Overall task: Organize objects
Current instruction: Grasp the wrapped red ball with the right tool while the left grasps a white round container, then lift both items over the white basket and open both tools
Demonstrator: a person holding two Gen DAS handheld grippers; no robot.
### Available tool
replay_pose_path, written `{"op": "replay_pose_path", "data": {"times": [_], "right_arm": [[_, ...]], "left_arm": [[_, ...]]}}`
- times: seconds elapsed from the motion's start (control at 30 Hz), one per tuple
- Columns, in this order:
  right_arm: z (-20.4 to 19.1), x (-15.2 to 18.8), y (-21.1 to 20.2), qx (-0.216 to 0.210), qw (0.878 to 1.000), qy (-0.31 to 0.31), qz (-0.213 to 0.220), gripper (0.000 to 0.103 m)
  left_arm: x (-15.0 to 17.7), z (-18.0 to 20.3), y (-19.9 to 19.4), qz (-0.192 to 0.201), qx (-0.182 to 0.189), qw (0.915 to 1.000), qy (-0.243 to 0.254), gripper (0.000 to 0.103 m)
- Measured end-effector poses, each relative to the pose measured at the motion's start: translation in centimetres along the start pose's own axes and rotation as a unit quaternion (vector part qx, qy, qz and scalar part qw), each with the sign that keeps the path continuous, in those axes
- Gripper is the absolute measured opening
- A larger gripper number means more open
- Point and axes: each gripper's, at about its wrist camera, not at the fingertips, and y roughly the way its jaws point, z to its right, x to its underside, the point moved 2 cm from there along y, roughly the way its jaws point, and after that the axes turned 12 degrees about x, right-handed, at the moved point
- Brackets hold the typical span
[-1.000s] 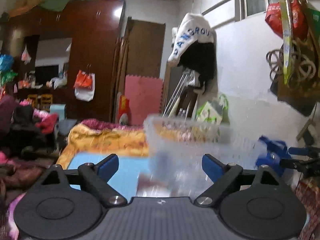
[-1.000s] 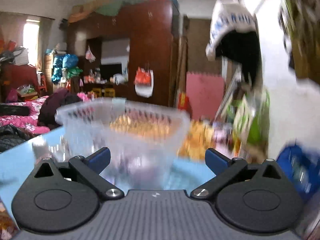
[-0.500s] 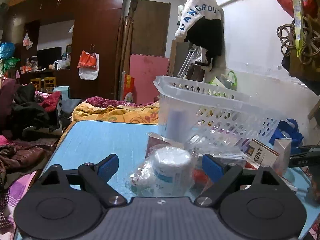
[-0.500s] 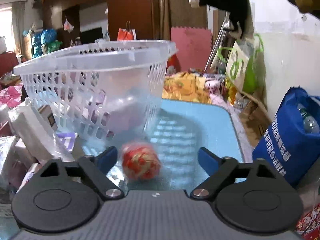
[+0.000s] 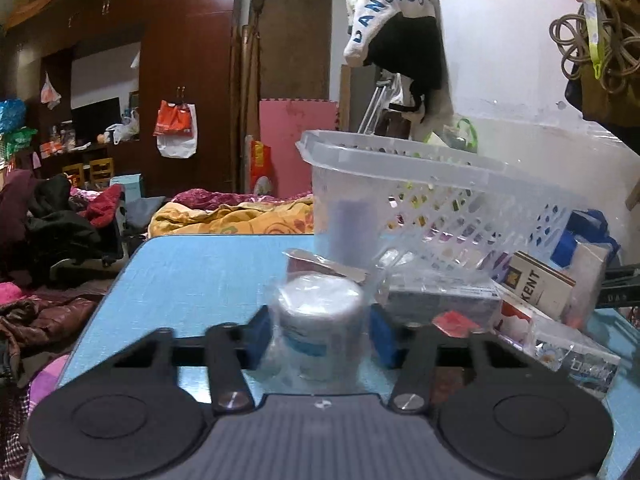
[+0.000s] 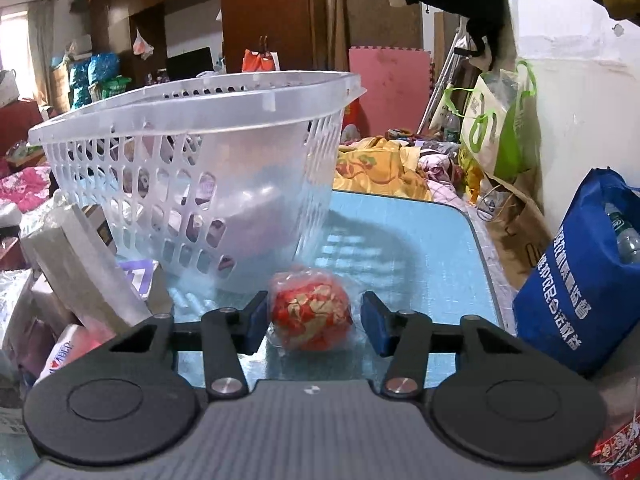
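Jar (image 5: pixel 320 330), plastic-wrapped, pinched by left gripper (image 5: pixel 320 336); red wrapped ball (image 6: pixel 311 317) sits between right gripper's (image 6: pixel 314 322) parted blue pads, small gaps either side.

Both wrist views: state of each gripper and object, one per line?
left gripper: shut on the wrapped white jar.
wrapped white jar: upright on the table, between the pads.
right gripper: open, straddling the red ball.
red ball: wrapped, resting on the table.
basket: tilted, leaning on boxes.
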Motion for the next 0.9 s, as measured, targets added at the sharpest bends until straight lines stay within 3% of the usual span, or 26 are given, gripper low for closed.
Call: {"op": "replay_pose_path", "data": {"times": [0.13,0.27,0.5,0.63,0.8,0.9], "right_arm": [[-0.3,-0.1,-0.3,0.003,1.000,-0.007,0.006,0.053],[-0.4,0.0,-0.9,0.009,1.000,-0.008,0.024,0.053],[0.4,-0.2,-2.4,0.006,0.997,0.014,0.078,0.052],[0.0,-0.4,-2.3,0.008,0.997,0.006,0.080,0.052],[-0.1,-0.4,-2.3,0.005,0.997,0.008,0.080,0.052],[0.1,-0.3,-2.3,0.003,0.997,0.011,0.081,0.052]], "left_arm": [[0.1,0.3,-0.5,0.013,-0.006,0.9999,0.006,0.050],[0.1,-0.2,-2.0,0.048,0.029,0.9984,-0.009,0.050],[0.4,-0.5,-3.3,0.098,0.042,0.9940,-0.024,0.050],[0.3,-0.8,-3.3,0.103,0.073,0.9908,-0.046,0.050],[-0.1,-1.8,-3.7,0.110,0.159,0.9746,-0.113,0.050],[-0.2,-1.4,-4.1,0.121,0.161,0.9729,-0.113,0.050]]}}
